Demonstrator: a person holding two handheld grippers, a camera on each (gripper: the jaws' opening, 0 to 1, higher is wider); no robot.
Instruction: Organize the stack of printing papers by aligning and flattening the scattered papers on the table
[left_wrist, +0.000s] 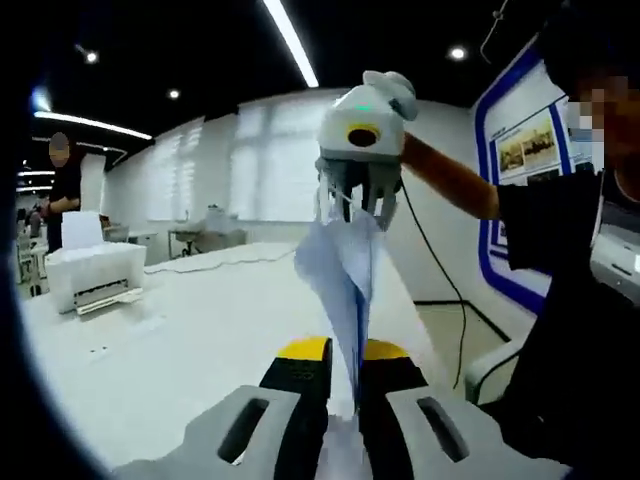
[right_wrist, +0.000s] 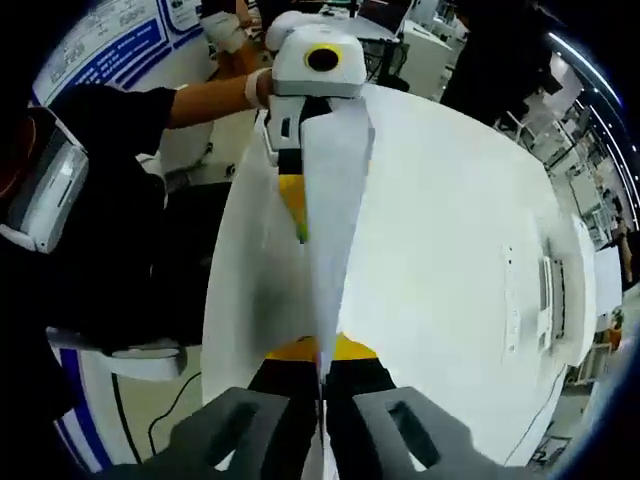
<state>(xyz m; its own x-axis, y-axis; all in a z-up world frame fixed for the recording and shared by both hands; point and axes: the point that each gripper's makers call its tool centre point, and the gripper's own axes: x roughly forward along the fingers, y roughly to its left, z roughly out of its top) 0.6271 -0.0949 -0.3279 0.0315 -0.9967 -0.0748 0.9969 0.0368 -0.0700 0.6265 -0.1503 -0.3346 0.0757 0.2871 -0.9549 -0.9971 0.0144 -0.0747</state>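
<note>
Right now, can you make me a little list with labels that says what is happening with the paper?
paper: a stack of white paper is lifted above the table, held edge-on between two grippers
left hand-held gripper: shut on one end of the paper
right hand-held gripper: shut on the other end
table: white table under the paper
printer: white printer sits at the far side of the table
person: dark sleeve, arm reaching to the right gripper
</note>
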